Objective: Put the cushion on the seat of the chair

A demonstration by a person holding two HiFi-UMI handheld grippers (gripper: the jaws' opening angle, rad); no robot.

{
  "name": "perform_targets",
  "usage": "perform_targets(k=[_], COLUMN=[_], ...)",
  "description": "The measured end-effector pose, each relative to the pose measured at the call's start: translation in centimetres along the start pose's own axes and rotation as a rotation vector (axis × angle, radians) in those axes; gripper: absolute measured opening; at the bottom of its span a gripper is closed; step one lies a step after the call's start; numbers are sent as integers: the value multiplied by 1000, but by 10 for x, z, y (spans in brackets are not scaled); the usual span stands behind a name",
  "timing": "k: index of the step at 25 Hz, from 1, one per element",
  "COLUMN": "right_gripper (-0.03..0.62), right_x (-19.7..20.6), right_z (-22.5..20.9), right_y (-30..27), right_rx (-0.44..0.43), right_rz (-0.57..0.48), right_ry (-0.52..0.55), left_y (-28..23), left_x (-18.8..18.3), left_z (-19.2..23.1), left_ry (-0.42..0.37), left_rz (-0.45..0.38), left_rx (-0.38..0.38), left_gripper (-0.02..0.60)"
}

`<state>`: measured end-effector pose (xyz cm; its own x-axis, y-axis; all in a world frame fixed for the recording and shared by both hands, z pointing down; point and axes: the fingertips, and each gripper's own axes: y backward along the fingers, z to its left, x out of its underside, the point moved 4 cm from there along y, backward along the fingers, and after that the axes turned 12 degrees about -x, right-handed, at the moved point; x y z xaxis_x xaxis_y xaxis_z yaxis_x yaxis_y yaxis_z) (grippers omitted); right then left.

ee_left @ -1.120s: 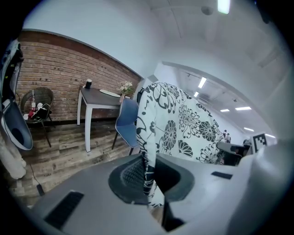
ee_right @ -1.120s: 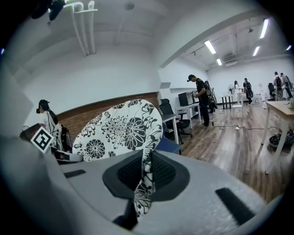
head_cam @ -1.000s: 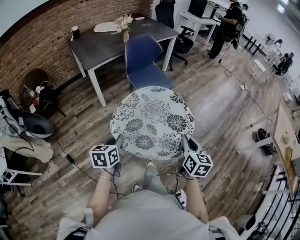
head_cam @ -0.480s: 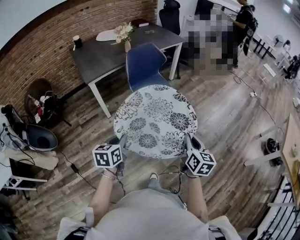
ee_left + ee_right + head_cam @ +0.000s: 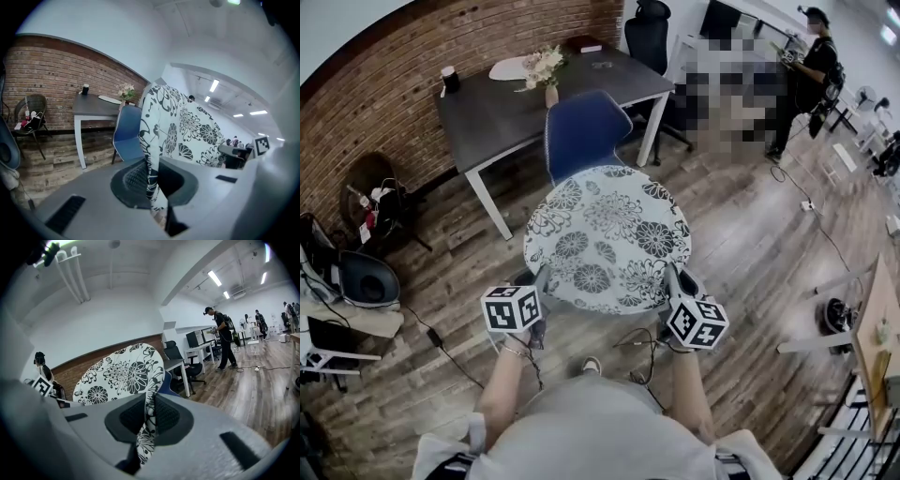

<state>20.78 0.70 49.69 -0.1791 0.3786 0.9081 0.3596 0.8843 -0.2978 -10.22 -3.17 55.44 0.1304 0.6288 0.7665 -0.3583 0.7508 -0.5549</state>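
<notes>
In the head view, the round flowered cushion (image 5: 607,239) is held out flat in front of the person, raised above the wooden floor (image 5: 750,234) and not yet laid on the blue chair (image 5: 581,131), whose seat is partly hidden behind the cushion's far edge. The left gripper (image 5: 540,281) is clamped on the near left edge and the right gripper (image 5: 672,278) on the near right edge. The two grips are set well apart, it is judged, so that the soft disc is kept spread and level rather than left to fold or droop. The chair is drawn up to a grey table (image 5: 502,103) on which a vase of flowers (image 5: 546,73) and a dark cup (image 5: 450,78) are stood. In the left gripper view, the jaws are seen closed tightly on the cushion's thin rim, the patterned cloth being pinched between the dark ribbed pads (image 5: 133,180); the chair is seen beyond, apart from the cushion. In the right gripper view, the jaws are likewise shut on the rim, with a fold of cloth squeezed between them, and a person (image 5: 224,338) is seen standing by the desks further back. The carrying step is judged to be in hand; the cushion must be brought over the seat and lowered before either grip is loosened.
</notes>
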Motion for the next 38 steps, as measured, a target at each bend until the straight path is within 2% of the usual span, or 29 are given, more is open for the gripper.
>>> perform_targets(k=[3,7,12,14,16,20,22,24,29,35,38], right_gripper=[26,26,26,26,26,26,26,26,26,26,26], right_x=[-13,-8,-12,-7,11,73,86,77,43,19,13], right_z=[-6,4,-9,-4,18,64,66,57,44,39,34], right_y=[-2,12,-9,-2,38,174,202,192,121,67,48], right_rx=[-3,2,19,4,-17,-30,-28,-24,-11,10,7], right_rz=[12,12,26,42,53,63,60,58,44,31,33], right_ry=[4,7,-22,-32,-37,-22,-13,-10,-9,-8,-6], left_y=[-4,12,-8,5,53,174,192,175,114,69,52], left_x=[-7,3,-10,-5,19,123,147,139,70,27,18], left_z=[-8,-6,-2,-2,-3,-26,-37,-42,-19,3,8], left_ry=[20,18,14,18,15,41,47,49,22,8,15], left_rz=[6,7,33,38,33,16,4,0,-17,-19,-17], left_rx=[9,15,6,-9,-48,-60,-47,-20,-8,22,24], left_gripper=[14,14,14,14,14,14,14,14,14,14,14])
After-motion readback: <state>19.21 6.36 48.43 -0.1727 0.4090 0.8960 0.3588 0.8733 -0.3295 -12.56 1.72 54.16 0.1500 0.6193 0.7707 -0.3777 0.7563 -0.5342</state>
